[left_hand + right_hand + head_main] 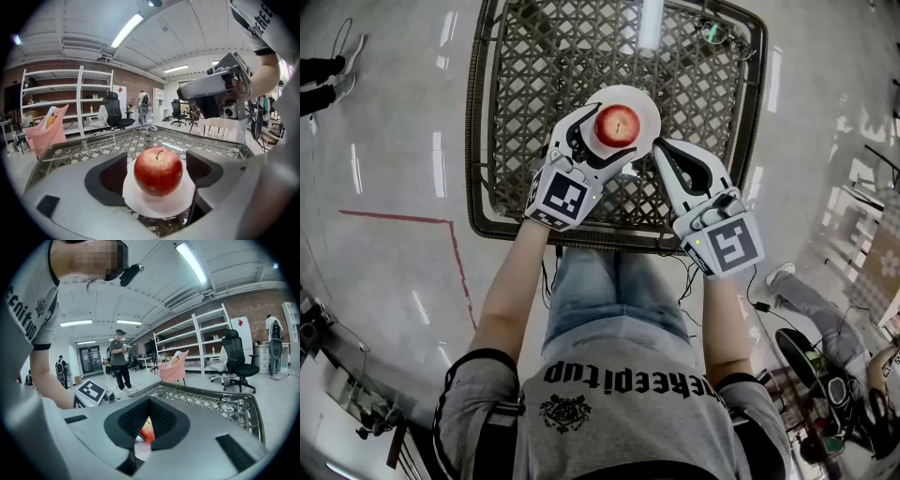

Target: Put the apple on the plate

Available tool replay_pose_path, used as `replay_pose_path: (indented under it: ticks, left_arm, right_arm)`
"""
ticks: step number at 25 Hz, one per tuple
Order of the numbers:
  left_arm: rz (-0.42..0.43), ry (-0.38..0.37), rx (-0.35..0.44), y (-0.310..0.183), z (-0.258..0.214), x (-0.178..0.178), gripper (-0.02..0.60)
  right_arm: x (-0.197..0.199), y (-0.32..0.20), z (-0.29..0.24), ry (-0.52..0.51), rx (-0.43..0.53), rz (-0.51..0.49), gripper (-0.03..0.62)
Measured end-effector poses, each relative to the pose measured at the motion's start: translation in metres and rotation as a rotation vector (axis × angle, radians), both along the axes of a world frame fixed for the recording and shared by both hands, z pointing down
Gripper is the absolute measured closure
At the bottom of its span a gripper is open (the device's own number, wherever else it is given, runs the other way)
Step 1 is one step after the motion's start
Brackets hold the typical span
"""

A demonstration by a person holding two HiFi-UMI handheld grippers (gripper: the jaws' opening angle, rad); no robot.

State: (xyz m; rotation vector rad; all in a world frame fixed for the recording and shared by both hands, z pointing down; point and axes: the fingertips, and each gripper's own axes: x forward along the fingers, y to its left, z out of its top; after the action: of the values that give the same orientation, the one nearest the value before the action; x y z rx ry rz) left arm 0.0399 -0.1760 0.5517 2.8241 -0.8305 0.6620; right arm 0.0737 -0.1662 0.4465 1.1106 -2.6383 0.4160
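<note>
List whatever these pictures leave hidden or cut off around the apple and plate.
- Head view: the left gripper covers the plate's near rim.
- Right gripper view: the right gripper's shut jaws hide all but a sliver of the apple.
- Head view: the top edge cuts off the table's far side.

Seen from overhead in the head view, the table (478, 141) is framed steeply downward past a shirt (619, 403), with its near edge at mid-frame. The left gripper view is taken low and very close at that near edge, facing across the latticed top toward the far edge, with the apple (158, 169) and plate (159, 206) filling the foreground. The right gripper view is taken equally low, angled in from the right. Apple, plate and tabletop are shared by all three.
</note>
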Motion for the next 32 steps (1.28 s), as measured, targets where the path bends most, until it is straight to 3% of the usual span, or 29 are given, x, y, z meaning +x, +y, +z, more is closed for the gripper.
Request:
replay_pose_path:
  ticks: [9,13,21,24,32]
  left_arm:
    - [-0.011,0.015,0.036,0.014,-0.032,-0.004,0.17]
    - [-0.016,0.032,0.078,0.012,-0.055,0.001,0.201]
    - [-0.05,-0.006,0.197,0.047,-0.113,0.01,0.41]
    - [-0.073,-0.006,0.214,0.048,-0.112,0.01,0.489]
    - [-0.109,0.036,0.233,0.06,-0.134,0.013,0.572]
  right_arm:
    - [-0.003,0.013,-0.026,-0.008,0.03,-0.013,0.592]
    - [0.001,0.017,-0.04,-0.015,0.058,-0.014,0.592]
    - [0.012,0.057,-0.089,-0.028,0.124,-0.033,0.592]
    - [0.012,0.06,-0.084,-0.028,0.133,-0.043,0.592]
    - [0.011,0.071,-0.093,-0.031,0.163,-0.067,0.592]
